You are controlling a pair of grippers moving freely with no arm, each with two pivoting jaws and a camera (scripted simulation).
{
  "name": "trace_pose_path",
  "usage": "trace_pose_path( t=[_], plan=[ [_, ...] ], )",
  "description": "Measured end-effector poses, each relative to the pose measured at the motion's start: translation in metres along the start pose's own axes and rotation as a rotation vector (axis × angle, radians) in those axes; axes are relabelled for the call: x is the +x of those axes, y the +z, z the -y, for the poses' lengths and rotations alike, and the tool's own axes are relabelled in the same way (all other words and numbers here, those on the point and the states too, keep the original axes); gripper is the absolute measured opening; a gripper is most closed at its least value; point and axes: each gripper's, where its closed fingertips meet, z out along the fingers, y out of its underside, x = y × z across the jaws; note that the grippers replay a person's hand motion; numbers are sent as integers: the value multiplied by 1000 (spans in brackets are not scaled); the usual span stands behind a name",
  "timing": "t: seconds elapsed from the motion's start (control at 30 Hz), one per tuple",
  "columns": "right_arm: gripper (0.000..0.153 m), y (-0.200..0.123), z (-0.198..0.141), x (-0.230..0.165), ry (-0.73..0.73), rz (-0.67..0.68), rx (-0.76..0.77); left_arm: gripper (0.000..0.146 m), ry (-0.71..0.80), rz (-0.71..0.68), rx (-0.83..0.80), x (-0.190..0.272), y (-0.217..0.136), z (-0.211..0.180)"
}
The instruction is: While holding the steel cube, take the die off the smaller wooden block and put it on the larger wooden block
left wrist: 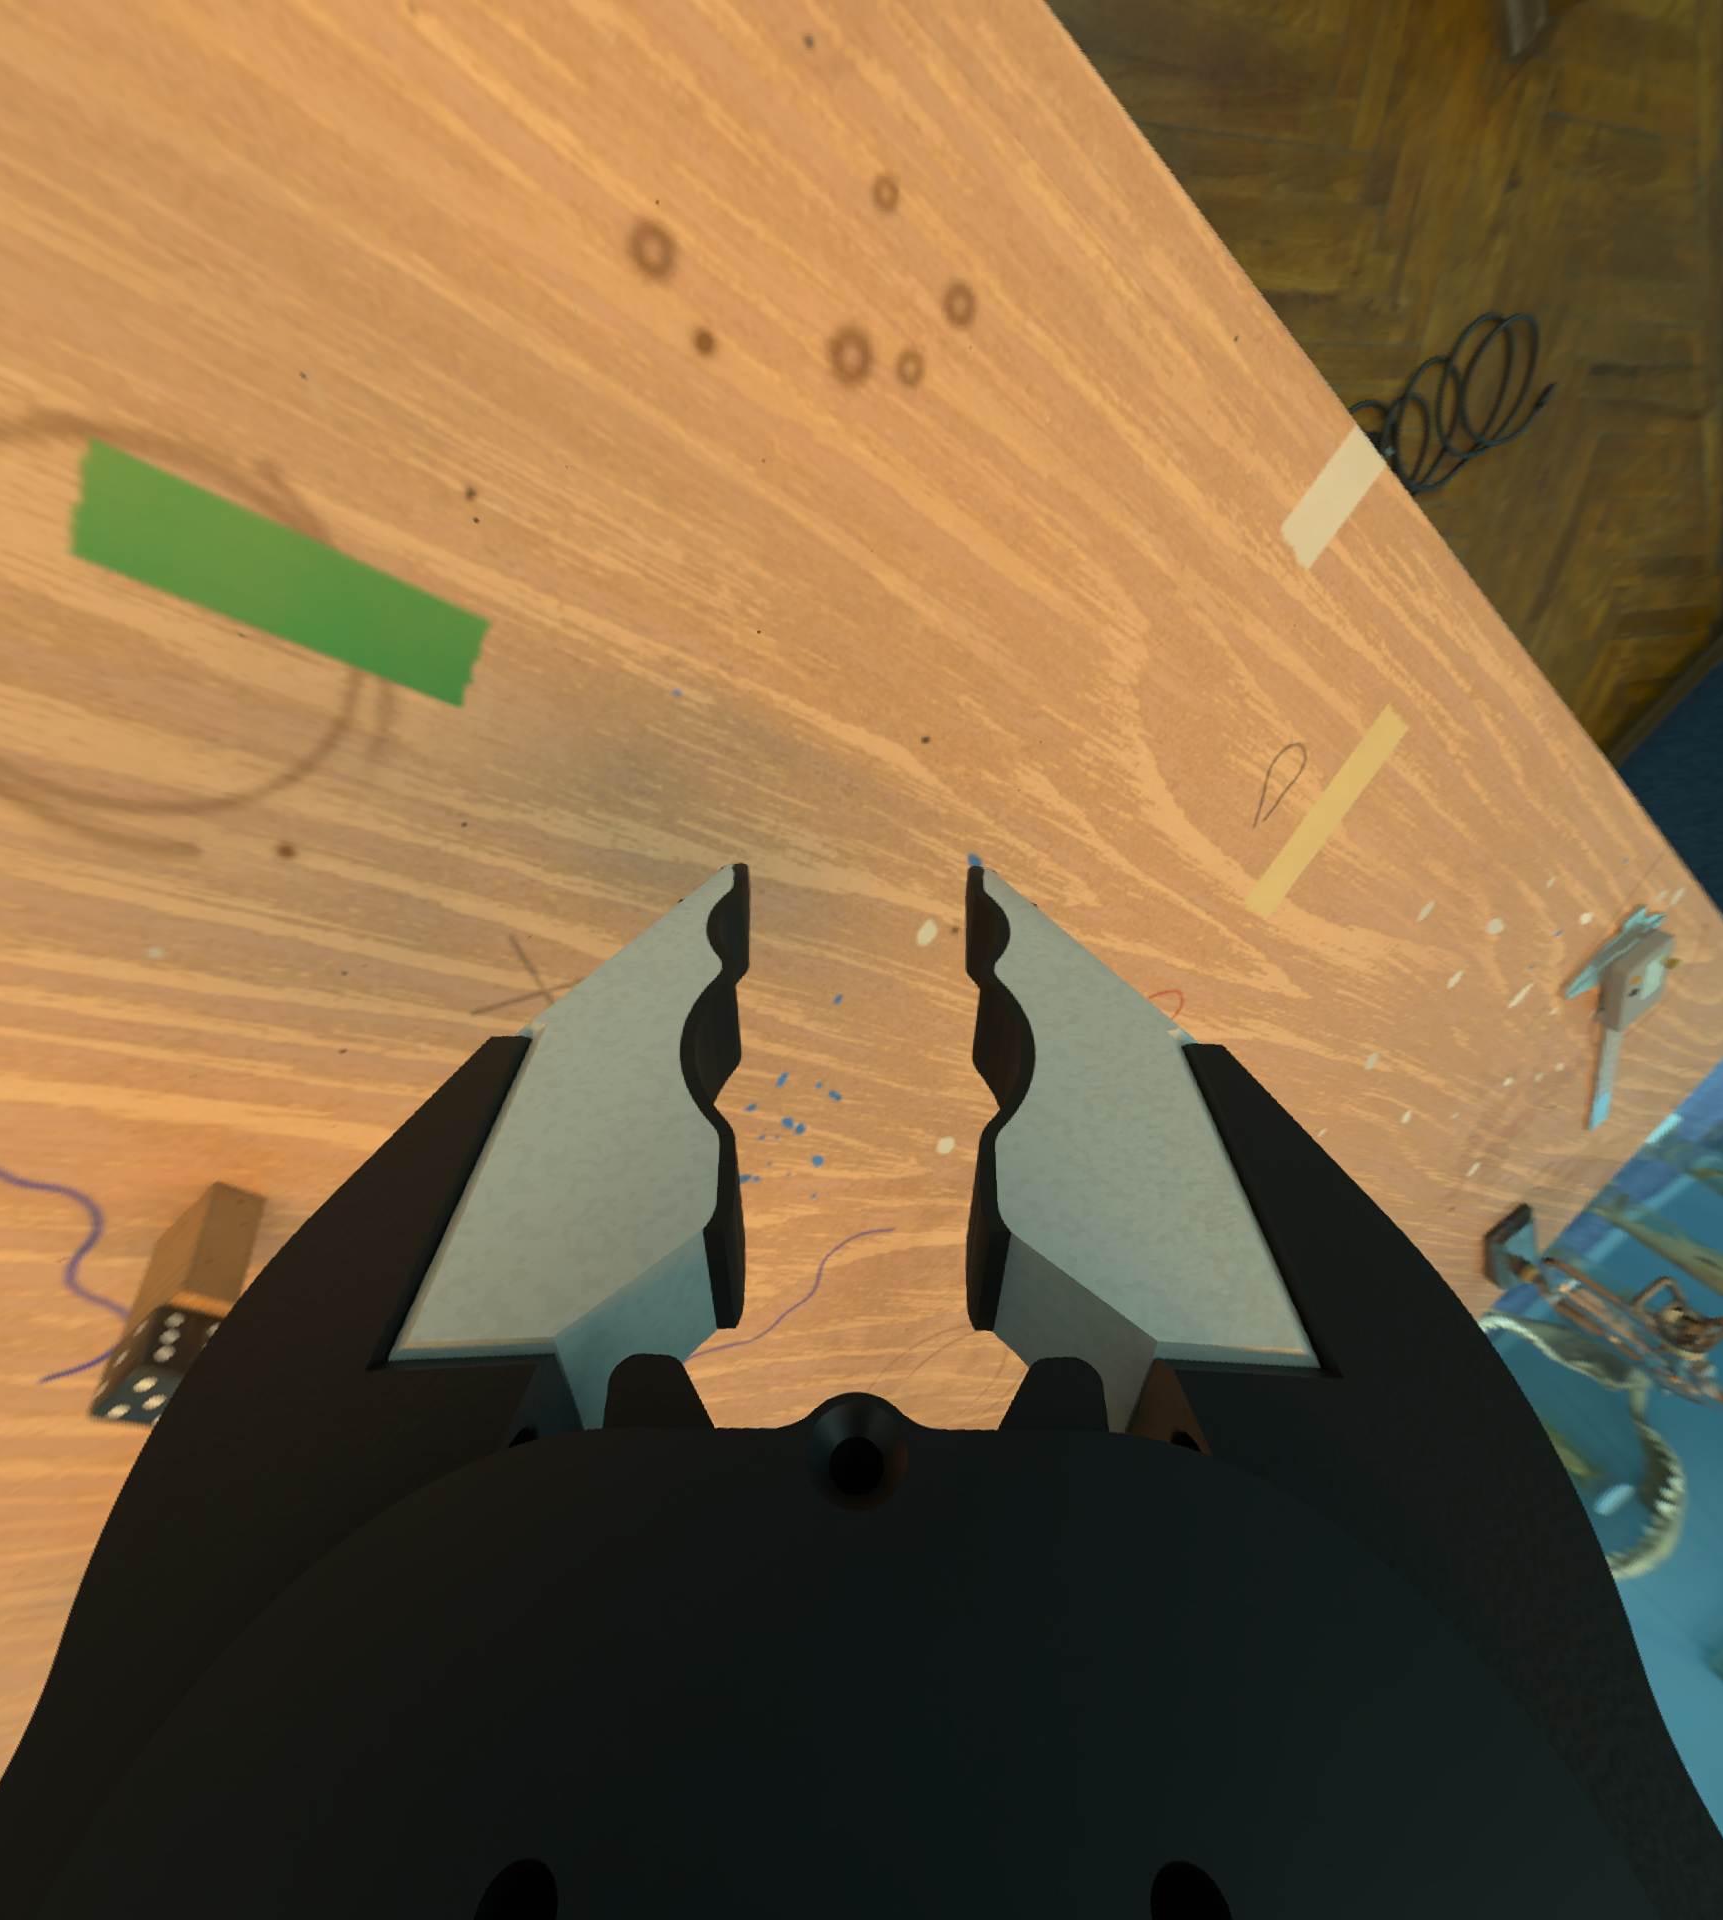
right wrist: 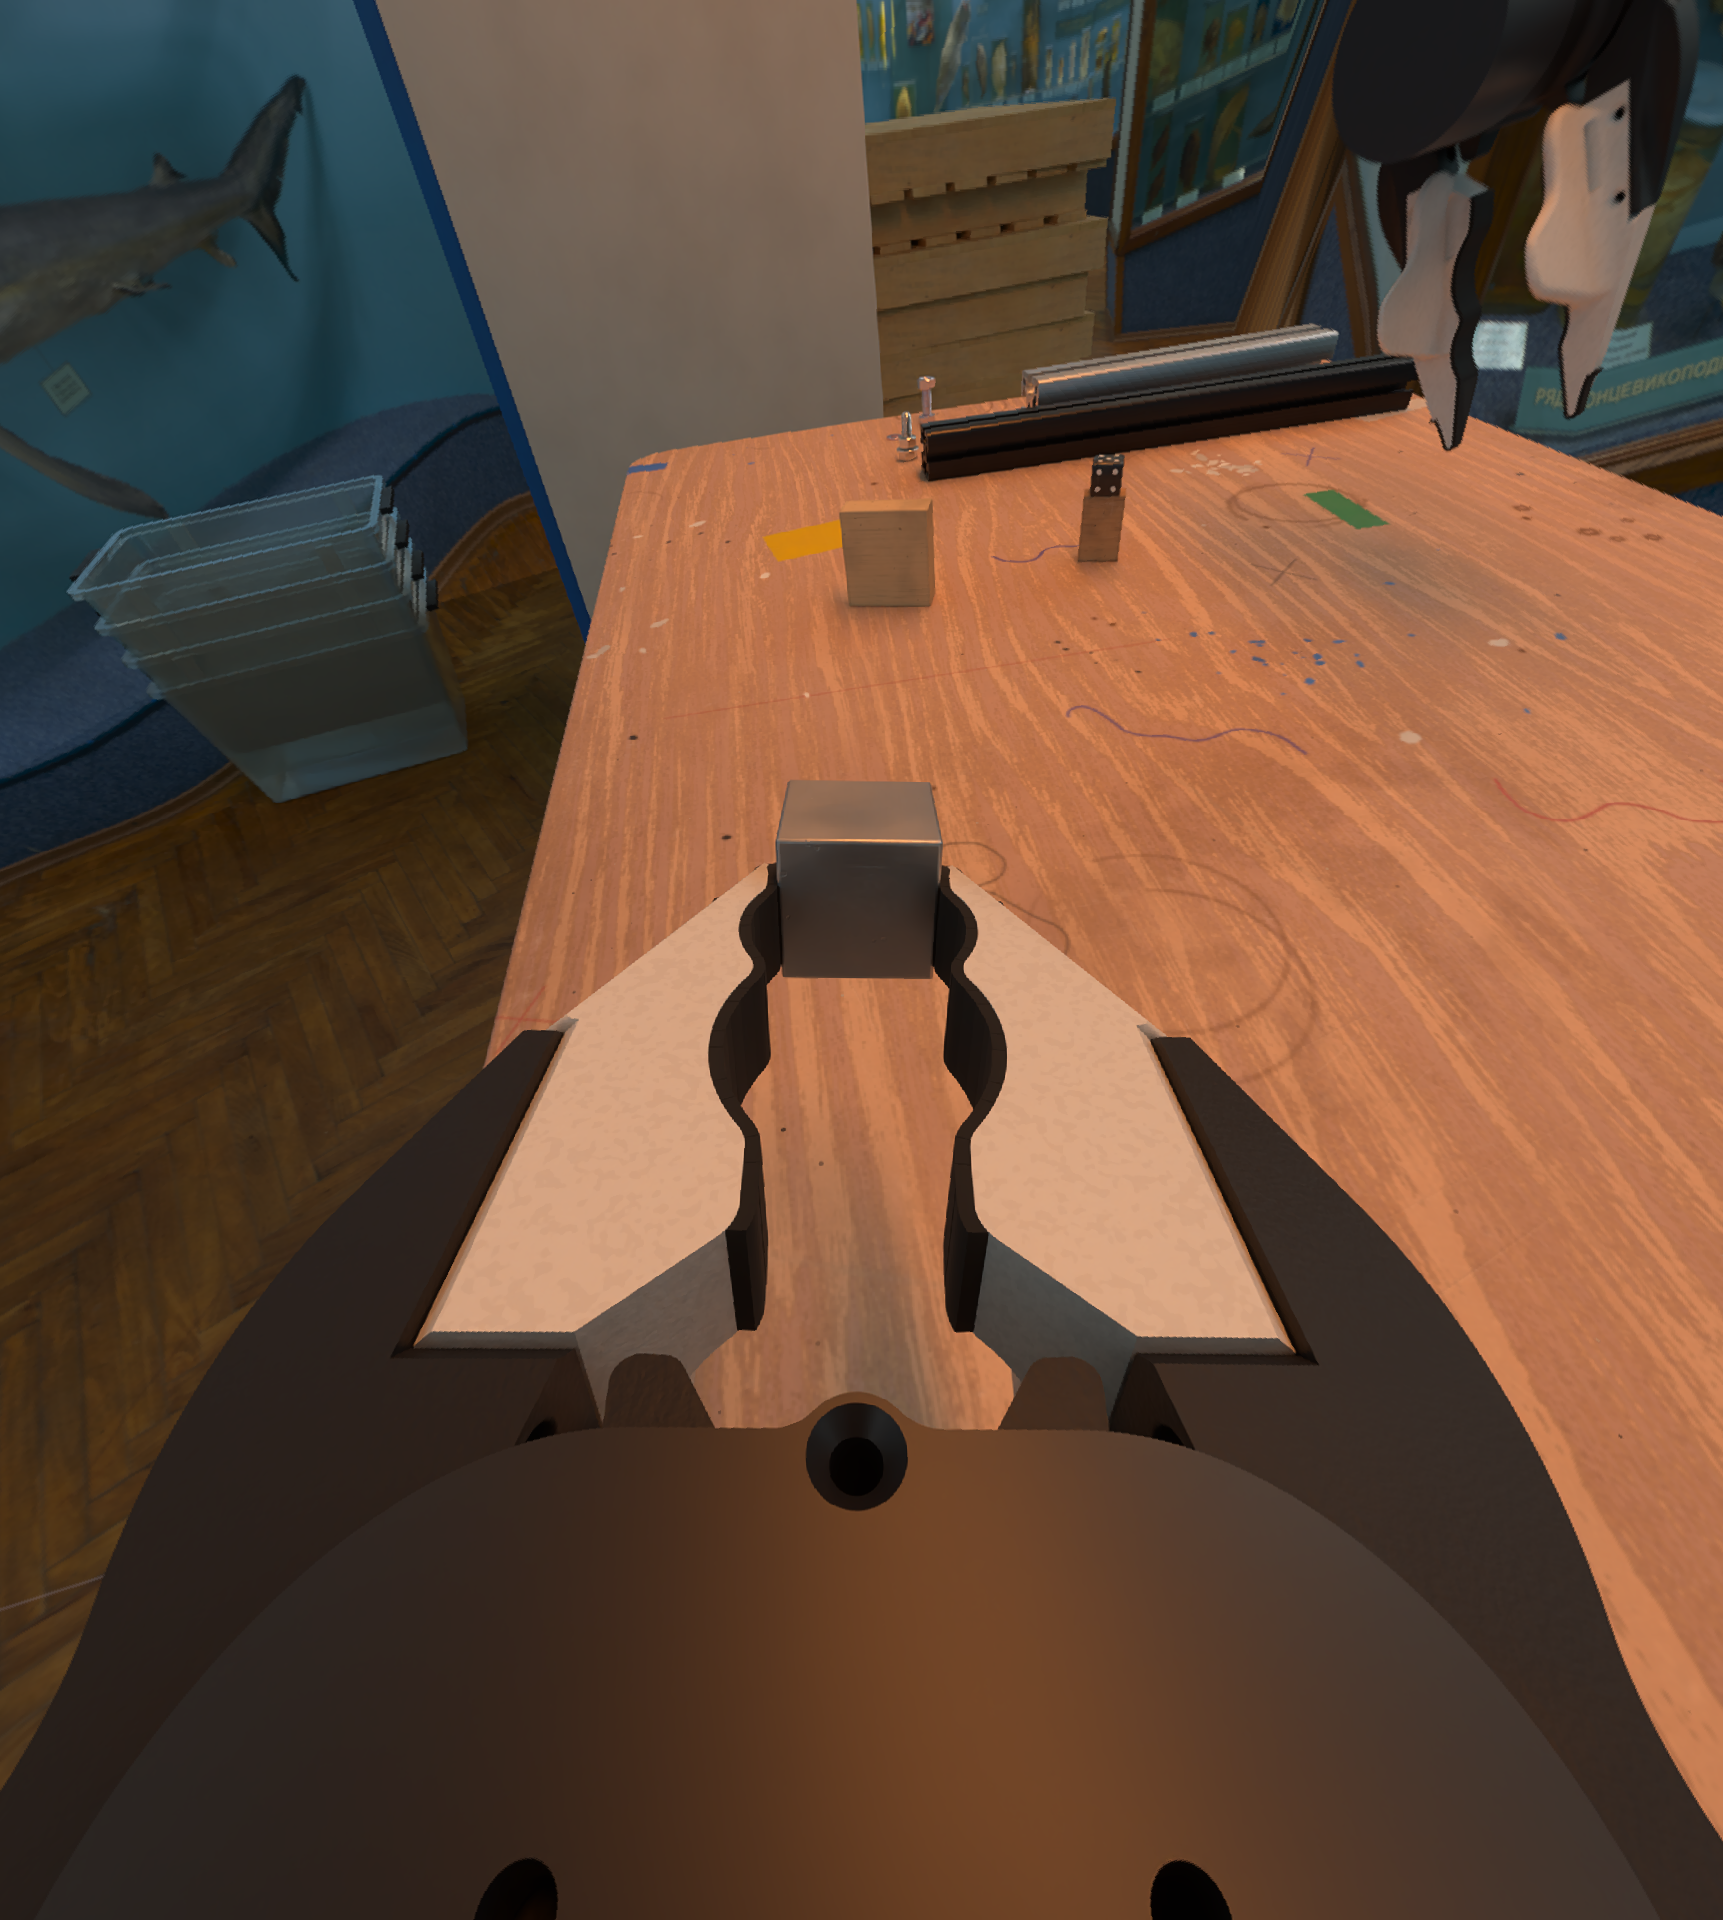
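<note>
Your right tool (right wrist: 857,894) grips the steel cube (right wrist: 857,883) between its fingertips above the near end of the tabletop (right wrist: 1356,935), its fingers level and pointing down the length of the bench. Your left tool (left wrist: 857,883) hangs high over the far end, tips aimed almost straight down, its fingers parted and empty, with only bare wood between them.

The die (right wrist: 1106,475) sits on top of the smaller wooden block (right wrist: 1099,526), a slim upright post beside a long black rail (right wrist: 1169,421). In the left wrist view, die (left wrist: 145,1361) and post (left wrist: 202,1242) lie at the lower left edge, well off the line between the fingers. The larger wooden block (right wrist: 888,554) stands apart from the post, next to a strip of yellow tape (right wrist: 803,541).

To do this step well, bring the left tool sideways until the die lies squarely between the fingers, then come down from above. The post looks narrow and likely to tip, so close on the die's flat sides without brushing the wood. The gap appears wide enough for the die. Keep the right tool's pinch on the cube unchanged meanwhile; it holds the cube only by the tips, so a jolt could loosen it.
</note>
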Motion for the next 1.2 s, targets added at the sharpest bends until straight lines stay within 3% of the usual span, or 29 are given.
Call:
trace_pose_path(
  t=[0.17, 0.3, 0.4, 0.5, 0.57, 0.63, 0.77, 0.93, 1.03, 1.1, 1.2],
  plan=[
    [28, 0, 0, -1, -8, 1, -2, 49, 203, 80, 78, 17, -40, 16],
    [28, -1, 1, -2, -18, -1, 4, 49, 553, -74, 367, 69, -108, 25],
    [28, -1, 3, -4, -17, 6, 12, 53, 930, -244, 568, 98, -153, -24],
    [28, 0, 2, -4, -17, 8, 10, 57, 1138, -151, 709, 76, -170, -75],
    [28, 1, 1, -4, -12, 12, 5, 58, 1178, -43, 804, 47, -174, -92],
    [28, 2, -1, -4, -11, 15, -4, 60, 1184, 62, 785, 13, -167, -98],
    [28, 5, -5, -5, -34, 10, -29, 76, 1090, 188, 524, -55, -122, -91],
    [28, 6, -9, -1, -101, -27, -59, 79, 1038, 318, 283, -113, -62, -77],
    [28, 4, -6, 2, -116, -45, -35, 85, 950, 323, 122, -139, -33, -82],
    [28, 2, -1, 4, -118, -53, -2, 84, 933, 339, 87, -152, -23, -83],
    [28, 2, -1, 5, -77, -43, 6, 63, 958, 334, 150, -156, -19, -81]
  ],
)
